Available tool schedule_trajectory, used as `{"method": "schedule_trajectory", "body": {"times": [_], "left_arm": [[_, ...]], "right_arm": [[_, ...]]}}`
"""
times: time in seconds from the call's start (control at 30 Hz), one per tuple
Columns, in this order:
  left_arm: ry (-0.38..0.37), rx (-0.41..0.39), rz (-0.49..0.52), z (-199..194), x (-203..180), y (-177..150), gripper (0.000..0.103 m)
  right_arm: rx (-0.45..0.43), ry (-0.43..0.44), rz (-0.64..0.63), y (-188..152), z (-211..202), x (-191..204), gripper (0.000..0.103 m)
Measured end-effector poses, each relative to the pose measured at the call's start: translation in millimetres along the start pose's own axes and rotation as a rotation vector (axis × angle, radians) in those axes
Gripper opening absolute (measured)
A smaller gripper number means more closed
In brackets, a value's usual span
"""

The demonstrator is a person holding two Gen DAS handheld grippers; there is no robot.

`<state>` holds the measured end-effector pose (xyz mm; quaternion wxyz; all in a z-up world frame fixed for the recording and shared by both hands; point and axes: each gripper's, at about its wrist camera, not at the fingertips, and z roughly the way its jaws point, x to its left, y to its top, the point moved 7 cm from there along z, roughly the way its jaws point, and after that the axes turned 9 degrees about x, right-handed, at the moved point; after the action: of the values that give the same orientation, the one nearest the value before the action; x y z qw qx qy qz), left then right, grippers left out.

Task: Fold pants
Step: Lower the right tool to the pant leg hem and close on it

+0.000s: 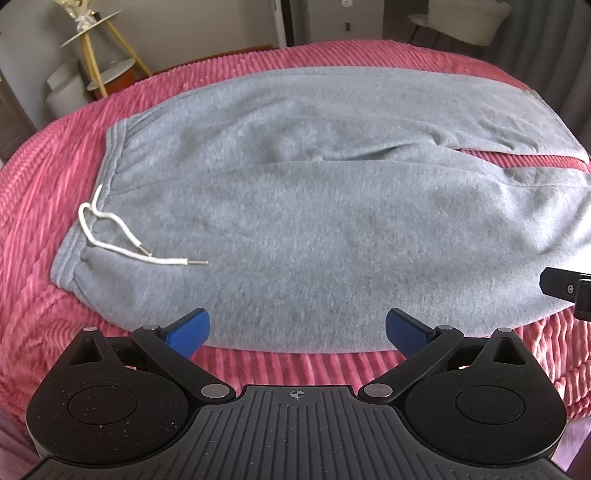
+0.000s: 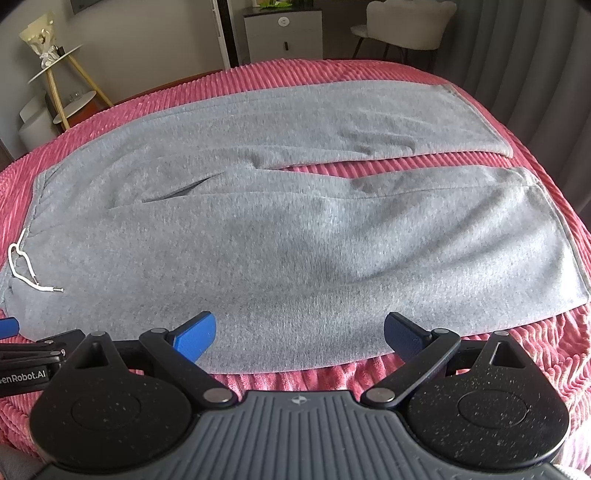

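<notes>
Between our two pairs of jaws nothing was gripped: the left gripper (image 1: pixel 297 332) and the right gripper (image 2: pixel 300 332) both stood spread wide, blue pads (image 1: pixel 188 330) well apart, hovering just off the near edge of the pants (image 1: pixel 314 221). We judged they were splayed like that so each could take a bite of cloth at the near hem line once lowered.

Outward from there, at twelve o'clock, the grey pants lay flat and unfolded on the pink ribbed bedspread (image 1: pixel 48 177), lengthwise across our view. The waistband (image 1: pixel 92 210) sat at nine o'clock with its white drawstring (image 1: pixel 122 236) loose on the fabric; the leg cuffs (image 2: pixel 554 229) ran off toward three o'clock, a strip of bedspread showing between the two legs. That spread-out lay suited a first fold of one leg over the other, and our stations along the near leg, left hand nearer the waist and right nearer the cuff, fitted it. In our reckoning no fold had yet been made.

Farther out, at eleven o'clock, a gold-legged tiered stand (image 2: pixel 62 77) stood beyond the bed, and a pale chair (image 2: pixel 402 26) at one o'clock, both well clear of the work.
</notes>
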<state>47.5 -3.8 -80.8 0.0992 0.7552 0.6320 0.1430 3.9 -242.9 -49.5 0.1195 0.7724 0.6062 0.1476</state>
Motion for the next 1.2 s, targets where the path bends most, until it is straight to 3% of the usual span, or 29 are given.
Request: {"method": "schedule_trajectory", "body": {"times": [0.33, 0.67, 0.83, 0.97, 1.07, 1.2], "left_arm": [[-0.003, 0.016, -0.011, 14.1, 2.6, 5.4, 0.103], [-0.007, 0.051, -0.055, 41.3, 14.8, 15.2, 0.103], [-0.006, 0.057, -0.078, 52.8, 21.1, 25.1, 0.103], [0.017, 0.044, -0.080, 58.1, 27.0, 34.6, 0.103], [0.049, 0.027, -0.109, 59.9, 36.9, 46.4, 0.103], [0.061, -0.035, -0.206, 53.9, 53.2, 86.8, 0.103]], "right_arm": [[0.016, 0.026, 0.035, 3.0, 6.7, -3.9, 0.098], [0.010, 0.169, 0.153, 12.8, 16.3, -19.5, 0.098], [0.015, 0.173, 0.135, 15.2, 31.7, -15.8, 0.098], [-0.056, 0.133, 0.136, 18.5, 38.7, -20.0, 0.098], [-0.104, 0.095, 0.128, 29.0, 44.9, -26.5, 0.098], [-0.087, 0.169, 0.071, 72.7, 55.1, -24.4, 0.098]]}}
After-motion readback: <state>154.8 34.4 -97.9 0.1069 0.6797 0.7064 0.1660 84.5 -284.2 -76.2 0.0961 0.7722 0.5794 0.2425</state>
